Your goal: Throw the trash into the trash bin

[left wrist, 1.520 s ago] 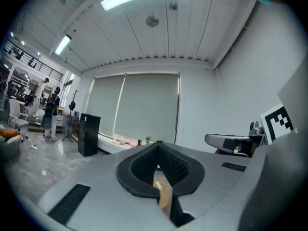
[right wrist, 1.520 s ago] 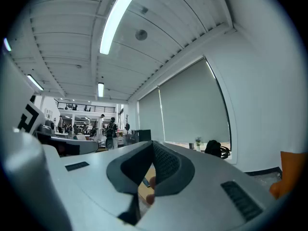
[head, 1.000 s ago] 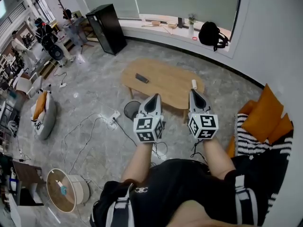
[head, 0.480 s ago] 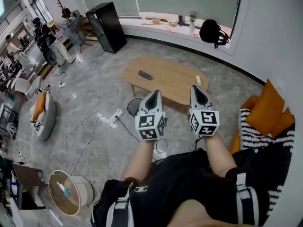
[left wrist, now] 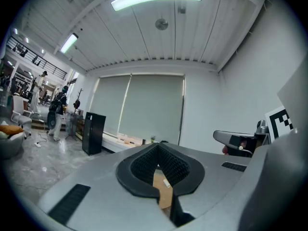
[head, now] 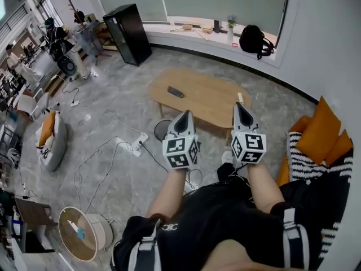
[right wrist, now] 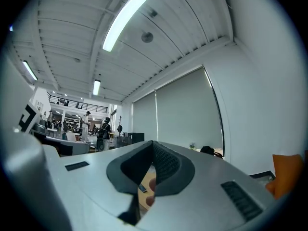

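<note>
jaws pressed together and empty on left gripper (head: 185, 116) and right gripper (head: 242, 107). small white trash (head: 239, 97) lies on the table (head: 208, 101), right end; bin (head: 161, 130) stands by the table's near edge. i think: open right jaws, then reach slowly

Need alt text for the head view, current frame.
A person holds the left gripper and right gripper out level, both shut and empty, toward a low wooden coffee table bearing a dark remote. A round dark bin stands by the table's near edge on the grey floor, beside trailing cables.
</note>
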`<state>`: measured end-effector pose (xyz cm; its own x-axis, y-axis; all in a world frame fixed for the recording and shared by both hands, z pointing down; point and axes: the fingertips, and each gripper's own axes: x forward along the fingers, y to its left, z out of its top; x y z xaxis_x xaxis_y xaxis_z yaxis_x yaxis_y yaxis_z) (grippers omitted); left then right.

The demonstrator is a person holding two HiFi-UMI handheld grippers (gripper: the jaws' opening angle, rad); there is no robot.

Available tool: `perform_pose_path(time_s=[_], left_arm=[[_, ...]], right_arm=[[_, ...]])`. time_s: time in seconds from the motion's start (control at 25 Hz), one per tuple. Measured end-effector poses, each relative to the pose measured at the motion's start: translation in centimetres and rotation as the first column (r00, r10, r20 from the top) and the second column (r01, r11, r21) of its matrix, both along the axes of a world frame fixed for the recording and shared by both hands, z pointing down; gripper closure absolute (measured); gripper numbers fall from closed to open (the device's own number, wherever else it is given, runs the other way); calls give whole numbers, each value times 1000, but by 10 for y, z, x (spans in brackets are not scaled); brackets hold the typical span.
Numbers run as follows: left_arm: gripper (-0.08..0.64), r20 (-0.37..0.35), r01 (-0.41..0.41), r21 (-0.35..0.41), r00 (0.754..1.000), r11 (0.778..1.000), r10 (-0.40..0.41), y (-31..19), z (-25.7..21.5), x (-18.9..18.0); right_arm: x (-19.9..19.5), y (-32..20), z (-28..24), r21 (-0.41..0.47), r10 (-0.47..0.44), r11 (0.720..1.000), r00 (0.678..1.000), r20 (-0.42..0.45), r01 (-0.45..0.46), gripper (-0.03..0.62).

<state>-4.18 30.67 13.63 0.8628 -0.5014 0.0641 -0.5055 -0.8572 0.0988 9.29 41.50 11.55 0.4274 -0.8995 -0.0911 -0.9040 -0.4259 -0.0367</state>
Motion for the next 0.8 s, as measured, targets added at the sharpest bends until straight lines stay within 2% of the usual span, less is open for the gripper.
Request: perform_pose_path(time_s=[0.2,0.44,0.68,0.8], left_arm=[[549,12,3,13,1000,1000,-3,-22,7,23],[549,18,36,58,999,998,-37,-67,8,74],[549,21,61,8,998,998,-61,-124,12,144],[549,50,53,26,997,998,-54,-148,8,191]], right_arm=[[34,-17,3,13,18,1000,1000,5,-18,588],[94,-58,14,16,17,1000,1000,11,-17,588],[177,-107,13,2,9,1000,1000,21,-9,588],[222,-131,11,-7,13,1000,1000,20,-13,588]])
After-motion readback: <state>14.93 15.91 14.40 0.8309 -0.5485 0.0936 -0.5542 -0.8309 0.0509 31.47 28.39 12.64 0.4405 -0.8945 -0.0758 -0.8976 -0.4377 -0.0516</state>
